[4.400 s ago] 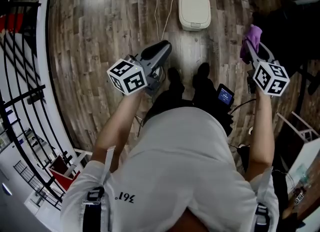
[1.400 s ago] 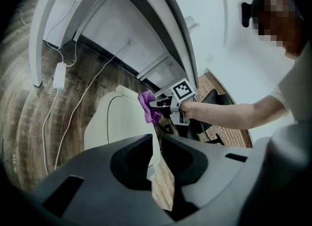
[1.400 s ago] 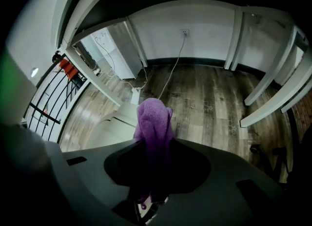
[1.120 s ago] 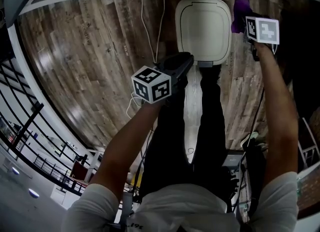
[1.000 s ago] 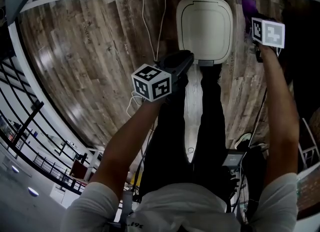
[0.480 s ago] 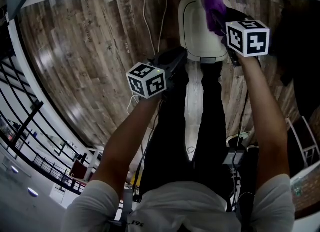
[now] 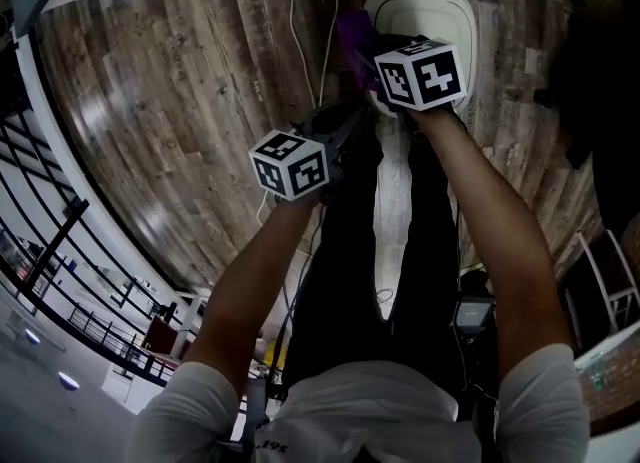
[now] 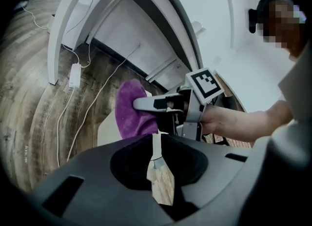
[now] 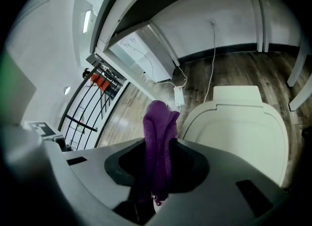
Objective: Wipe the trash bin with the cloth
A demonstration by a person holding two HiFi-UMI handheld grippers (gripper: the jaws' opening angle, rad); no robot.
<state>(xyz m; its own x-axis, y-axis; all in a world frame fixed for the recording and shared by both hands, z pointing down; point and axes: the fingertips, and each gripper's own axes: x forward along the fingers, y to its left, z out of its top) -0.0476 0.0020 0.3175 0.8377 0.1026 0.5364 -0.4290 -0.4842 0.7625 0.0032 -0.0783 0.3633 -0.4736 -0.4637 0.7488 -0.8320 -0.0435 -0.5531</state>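
Bin is cream, rounded and shut; right gripper clamps the purple cloth beside it, left gripper is closed, empty.

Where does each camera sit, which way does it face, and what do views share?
Head view: on the head, steeply down at trash bin; arms, legs, left gripper, right gripper show.
Left gripper view: on left gripper, toward right gripper's cloth; a forearm shows.
Right gripper view: on right gripper, past cloth toward trash bin; no body.
Shared: cloth and trash bin, all three.
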